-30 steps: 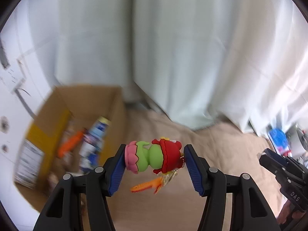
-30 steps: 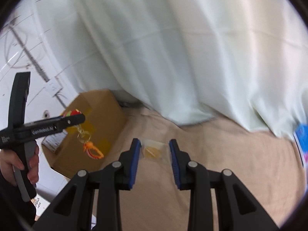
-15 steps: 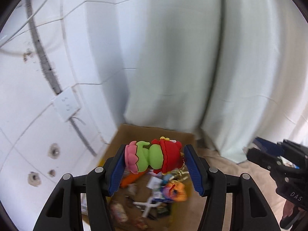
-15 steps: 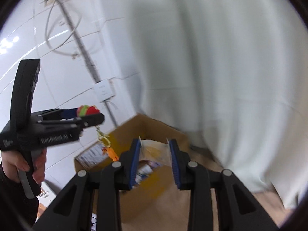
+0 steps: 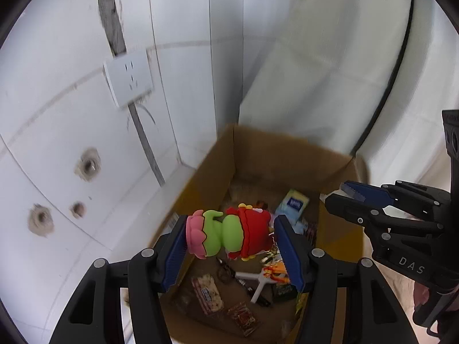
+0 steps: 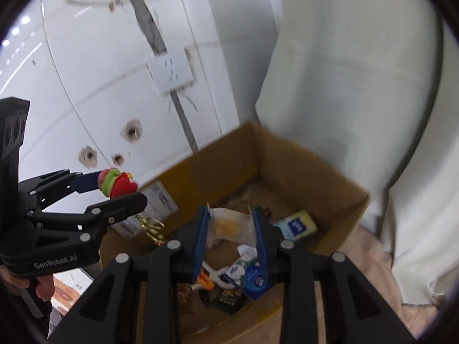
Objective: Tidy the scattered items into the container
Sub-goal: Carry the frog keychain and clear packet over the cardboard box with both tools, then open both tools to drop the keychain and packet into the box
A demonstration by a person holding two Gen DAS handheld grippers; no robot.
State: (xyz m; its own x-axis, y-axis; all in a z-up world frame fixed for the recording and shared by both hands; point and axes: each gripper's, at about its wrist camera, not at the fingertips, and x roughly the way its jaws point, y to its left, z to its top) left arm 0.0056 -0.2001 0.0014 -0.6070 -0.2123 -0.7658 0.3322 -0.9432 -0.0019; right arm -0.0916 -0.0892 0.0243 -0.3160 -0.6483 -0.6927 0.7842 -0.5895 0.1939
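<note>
A rubber figure keychain, pink, green and red, is clamped sideways between the blue pads of the left gripper; the jaws are closed onto it at moderate width. A gold ring and an orange charm are seen hanging below it. The figure is held in the air above the open cardboard box, over its left half in the left wrist view. In the right wrist view the same figure is seen at the tip of the left gripper, at the box's left side.

A small clear plastic packet with a yellowish content is held between the pads of the right gripper; the jaws are narrowed onto its two edges. The packet is positioned over the box interior. In the left wrist view the right gripper is seen at the right rim of the box; the packet is not resolved there.

Inside the box, loose items are noted: a blue and yellow tissue pack, a white T-shaped plastic part, a red-patterned snack packet, a small orange-red wrapper, and a blue and white carton. The remaining contents are too blurred to identify.

The box stands against a white tiled wall carrying a socket plate and several drill holes. A pale curtain hangs behind the box, and beige fabric lies to its right.
</note>
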